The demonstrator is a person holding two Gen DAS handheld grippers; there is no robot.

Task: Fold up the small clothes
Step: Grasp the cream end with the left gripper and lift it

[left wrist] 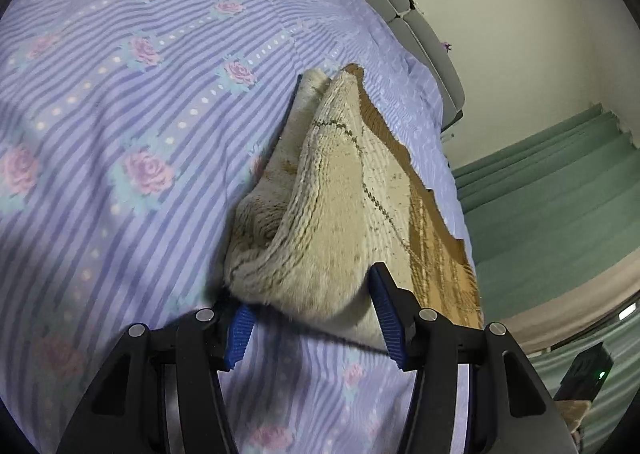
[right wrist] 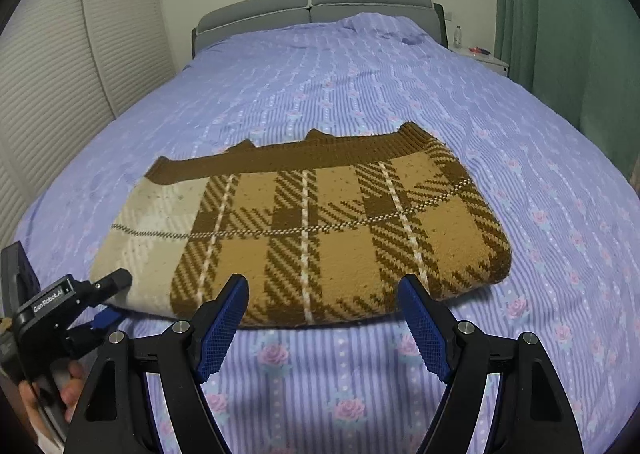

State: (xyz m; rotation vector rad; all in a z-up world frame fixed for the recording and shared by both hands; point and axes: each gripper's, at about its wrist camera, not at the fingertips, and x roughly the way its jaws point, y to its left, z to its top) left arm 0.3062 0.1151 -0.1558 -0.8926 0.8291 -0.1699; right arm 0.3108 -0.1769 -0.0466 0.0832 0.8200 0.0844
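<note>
A brown and tan plaid knit sweater [right wrist: 320, 222] lies folded on the lilac flowered bedspread [right wrist: 360, 74], its cream inner side turned over at the left. My left gripper [right wrist: 118, 296] grips that cream corner at the near left, one finger above the fold and one below. In the left wrist view the thick cream fold [left wrist: 340, 194] bulges between the blue pads of the left gripper [left wrist: 308, 290], lifted a little off the bedspread [left wrist: 120, 134]. My right gripper [right wrist: 322, 286] stands open just before the sweater's near edge, with nothing pressed between its pads.
A hand [right wrist: 68, 386] holds the left gripper at the lower left. A grey headboard [right wrist: 312, 10] stands at the far end of the bed, a white nightstand [right wrist: 480, 58] and a green curtain [right wrist: 560, 34] to the right, a slatted white wardrobe [right wrist: 48, 74] to the left.
</note>
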